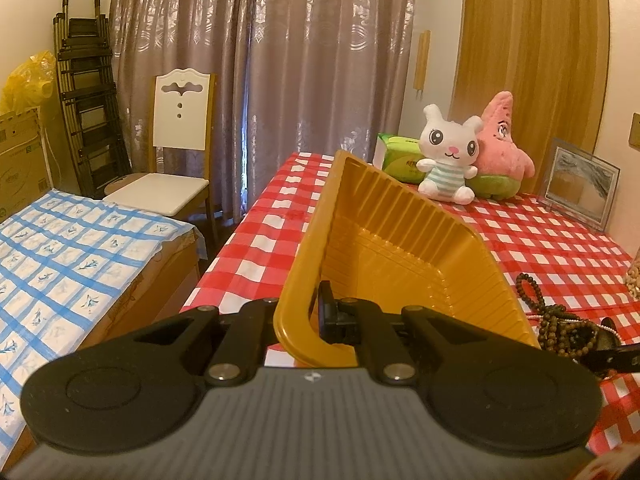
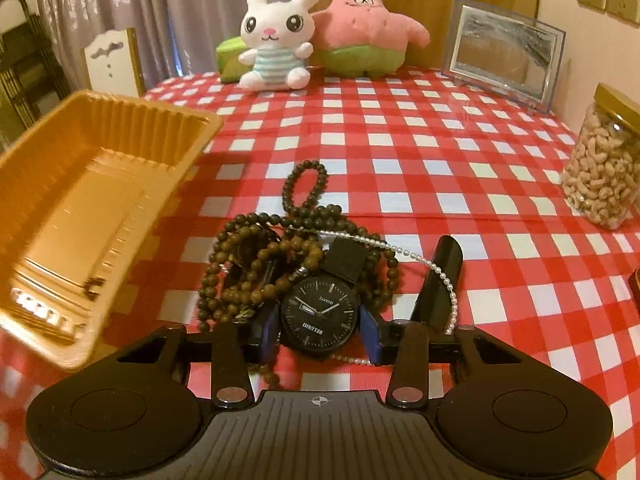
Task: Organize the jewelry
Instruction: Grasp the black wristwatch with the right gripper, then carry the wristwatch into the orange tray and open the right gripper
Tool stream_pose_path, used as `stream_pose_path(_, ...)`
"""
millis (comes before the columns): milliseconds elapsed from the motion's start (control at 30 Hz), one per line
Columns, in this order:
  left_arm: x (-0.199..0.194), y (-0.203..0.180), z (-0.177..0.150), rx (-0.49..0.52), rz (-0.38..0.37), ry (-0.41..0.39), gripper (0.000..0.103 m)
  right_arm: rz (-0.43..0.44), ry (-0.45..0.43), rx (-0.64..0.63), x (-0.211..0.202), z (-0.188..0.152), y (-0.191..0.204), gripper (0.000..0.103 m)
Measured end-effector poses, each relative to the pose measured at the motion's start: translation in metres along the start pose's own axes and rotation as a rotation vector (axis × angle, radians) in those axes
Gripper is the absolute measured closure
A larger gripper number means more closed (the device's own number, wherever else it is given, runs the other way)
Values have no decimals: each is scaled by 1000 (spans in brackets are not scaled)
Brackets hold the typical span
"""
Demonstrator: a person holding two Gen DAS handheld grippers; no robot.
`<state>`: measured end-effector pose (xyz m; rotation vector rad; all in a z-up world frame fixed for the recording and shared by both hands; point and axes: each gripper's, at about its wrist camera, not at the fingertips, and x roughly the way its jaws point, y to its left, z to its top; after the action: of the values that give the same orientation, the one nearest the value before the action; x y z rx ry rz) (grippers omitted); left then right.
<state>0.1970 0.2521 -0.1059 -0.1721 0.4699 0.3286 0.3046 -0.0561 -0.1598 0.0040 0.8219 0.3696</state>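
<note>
Two hand-held grippers are showing here. The left hand-held gripper (image 1: 314, 320) is pinching the rim of a gold plastic tray (image 1: 384, 248), with its fingers closed tight on the edge, and the tray is tipping up off the surface (image 1: 560, 248). The right hand-held gripper (image 2: 318, 334) is sitting low over the jewelry with its two blue-padded fingers (image 2: 370, 334) spread apart, one on each side of a black watch (image 2: 319, 312). I cannot tell if the pads are touching the watch. The watch is lying face up on the red and white checked cloth, close in front of that gripper, and its strap is sticking out to the right. Brown bead strings (image 2: 256, 264) are lying in a tangled pile just behind and to the left of the watch, and a thin white pearl chain (image 2: 432, 268) is running across them and over the strap. The gold tray is hanging in the air to the left of the pile. Farther back, a white bunny toy (image 2: 276, 36) and a pink star toy (image 2: 364, 20) are sitting side by side, touching. A picture frame (image 2: 504, 52) is standing to their right, and a jar of nuts (image 2: 604, 164) is standing near the right edge.
</note>
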Motion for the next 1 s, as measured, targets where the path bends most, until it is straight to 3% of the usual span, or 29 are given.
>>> stream_pose_path(367,0,0,-1,1,-11,-6,97,82,-65,37,-60,11,2,61)
stream_pose_path(600,0,0,0,-3,-18,-8,97,56,-111,27,-79,18,15,61)
stream_pose_path(733,0,0,0,-2,-25,-10,98,99,-116,30,-80,24,21,61)
stream_pose_path(1000,-1,1,0,-2,-31,-8,98,263,-100,-35,-62,35,71,61)
